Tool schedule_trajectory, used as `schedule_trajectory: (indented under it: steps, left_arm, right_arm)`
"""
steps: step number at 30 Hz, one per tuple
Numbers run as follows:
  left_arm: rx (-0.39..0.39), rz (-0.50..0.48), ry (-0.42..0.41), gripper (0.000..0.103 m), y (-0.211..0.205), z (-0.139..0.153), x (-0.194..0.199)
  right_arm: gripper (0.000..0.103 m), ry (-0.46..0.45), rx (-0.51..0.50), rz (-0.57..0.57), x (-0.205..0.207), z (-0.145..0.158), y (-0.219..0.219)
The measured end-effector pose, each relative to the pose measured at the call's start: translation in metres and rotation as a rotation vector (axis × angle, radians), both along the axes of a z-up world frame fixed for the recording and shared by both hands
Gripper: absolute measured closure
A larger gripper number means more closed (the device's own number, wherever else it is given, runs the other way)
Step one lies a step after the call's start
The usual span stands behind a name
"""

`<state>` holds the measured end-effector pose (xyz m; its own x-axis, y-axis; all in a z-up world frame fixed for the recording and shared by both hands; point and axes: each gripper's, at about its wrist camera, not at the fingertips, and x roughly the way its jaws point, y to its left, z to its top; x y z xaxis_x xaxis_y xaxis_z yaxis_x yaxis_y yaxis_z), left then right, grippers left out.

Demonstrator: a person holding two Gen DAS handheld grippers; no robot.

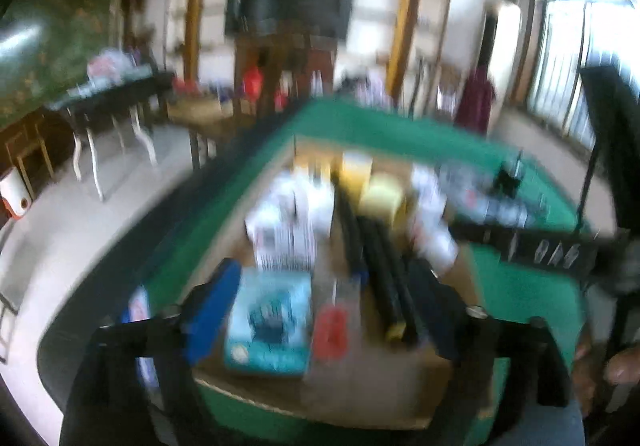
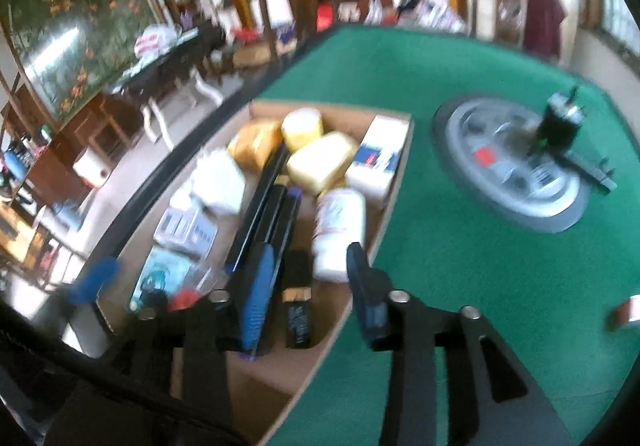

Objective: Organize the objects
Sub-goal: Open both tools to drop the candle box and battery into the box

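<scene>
From my left gripper (image 1: 320,310) the cardboard box (image 1: 372,394) smears into blur, labels unreadable, its near corner hidden behind the fingers, while right of my right gripper (image 2: 310,288) a red-and-white thing (image 2: 628,316) is cut by the edge.

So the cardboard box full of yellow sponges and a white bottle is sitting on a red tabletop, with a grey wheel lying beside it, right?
Not quite: the tabletop is green, not red. The right wrist view shows it plainly. The rest holds: the cardboard box with the yellow sponges and white bottle sits on it, and the grey wheel lies beside the box.
</scene>
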<state>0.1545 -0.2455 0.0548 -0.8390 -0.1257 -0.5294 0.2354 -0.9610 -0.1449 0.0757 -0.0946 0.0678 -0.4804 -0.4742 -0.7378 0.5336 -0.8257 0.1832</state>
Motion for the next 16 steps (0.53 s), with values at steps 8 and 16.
schedule_trajectory:
  steps: [8, 16]
  left_arm:
    - [0.040, 0.058, -0.046, 0.001, 0.000, -0.002, 0.004]
    - [-0.028, 0.195, -0.129, 0.001, 0.008, -0.007, 0.007]
  right_arm:
    - [0.054, 0.106, 0.051, -0.010, 0.022, 0.005, 0.007]
    - [0.053, 0.140, 0.113, 0.002, 0.037, -0.007, 0.009]
